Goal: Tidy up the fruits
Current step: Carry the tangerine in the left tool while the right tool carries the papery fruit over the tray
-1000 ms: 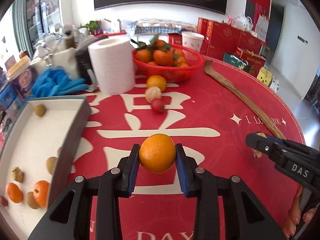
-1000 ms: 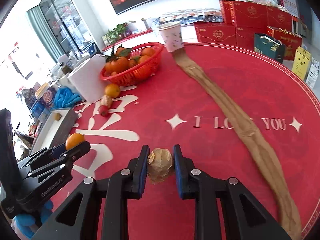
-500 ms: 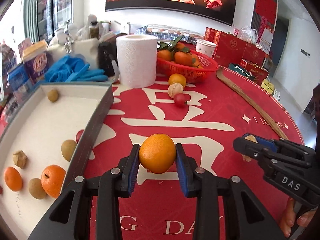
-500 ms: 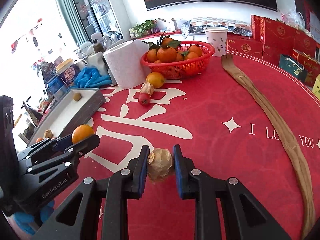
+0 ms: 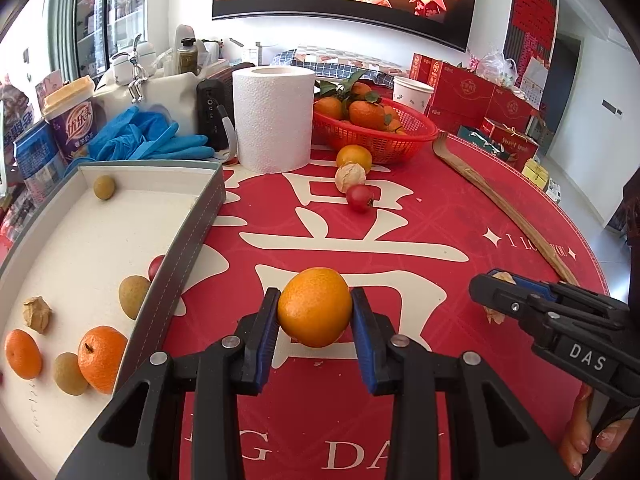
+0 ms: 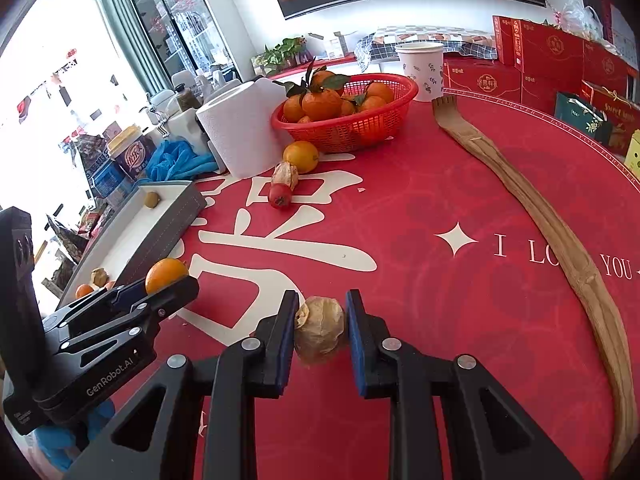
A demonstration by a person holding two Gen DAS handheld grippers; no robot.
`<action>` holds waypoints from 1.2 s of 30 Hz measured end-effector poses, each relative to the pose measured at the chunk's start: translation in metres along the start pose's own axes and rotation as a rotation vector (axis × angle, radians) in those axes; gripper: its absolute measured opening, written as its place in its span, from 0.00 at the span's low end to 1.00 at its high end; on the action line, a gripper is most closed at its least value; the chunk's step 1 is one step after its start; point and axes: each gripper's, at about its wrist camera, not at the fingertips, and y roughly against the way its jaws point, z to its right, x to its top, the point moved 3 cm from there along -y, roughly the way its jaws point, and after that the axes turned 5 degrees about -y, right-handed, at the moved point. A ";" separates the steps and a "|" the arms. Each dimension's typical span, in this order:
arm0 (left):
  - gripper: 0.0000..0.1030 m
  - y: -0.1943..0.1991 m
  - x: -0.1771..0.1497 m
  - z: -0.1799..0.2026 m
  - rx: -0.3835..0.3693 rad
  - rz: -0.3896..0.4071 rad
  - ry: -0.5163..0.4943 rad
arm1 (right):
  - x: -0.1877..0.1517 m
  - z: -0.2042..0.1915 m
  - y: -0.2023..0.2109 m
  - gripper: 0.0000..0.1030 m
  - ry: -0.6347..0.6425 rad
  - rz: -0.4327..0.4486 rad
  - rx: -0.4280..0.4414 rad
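Tray (image 5: pixel 188 236) has drawn nearer on the left: left gripper (image 5: pixel 315 312), clamped on an orange (image 5: pixel 315 306), hangs just beside its wall. Right gripper (image 6: pixel 320 330) pinches what looks like a papery husked fruit (image 6: pixel 320 330). Both seem ready for dropping in.

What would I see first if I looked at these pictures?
First you would spot the bright orange pinched in the left hand-held gripper above the red tablecloth. The right hand-held gripper squeezes a papery brown husk fruit. To the left lies a white tray with fruit in it, and at the back stands a red basket of oranges.
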 end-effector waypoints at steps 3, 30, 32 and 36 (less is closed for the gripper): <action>0.37 0.001 0.000 0.000 0.002 0.005 -0.003 | 0.000 0.001 -0.001 0.24 -0.004 -0.004 -0.001; 0.37 0.009 0.001 -0.004 0.017 0.035 0.010 | -0.001 0.004 -0.005 0.24 -0.032 -0.021 0.003; 0.37 0.012 0.003 -0.004 0.017 0.046 0.010 | -0.001 0.005 -0.005 0.24 -0.033 -0.020 0.004; 0.37 0.020 0.007 -0.007 0.012 0.070 0.021 | -0.001 0.005 -0.005 0.24 -0.035 -0.015 0.010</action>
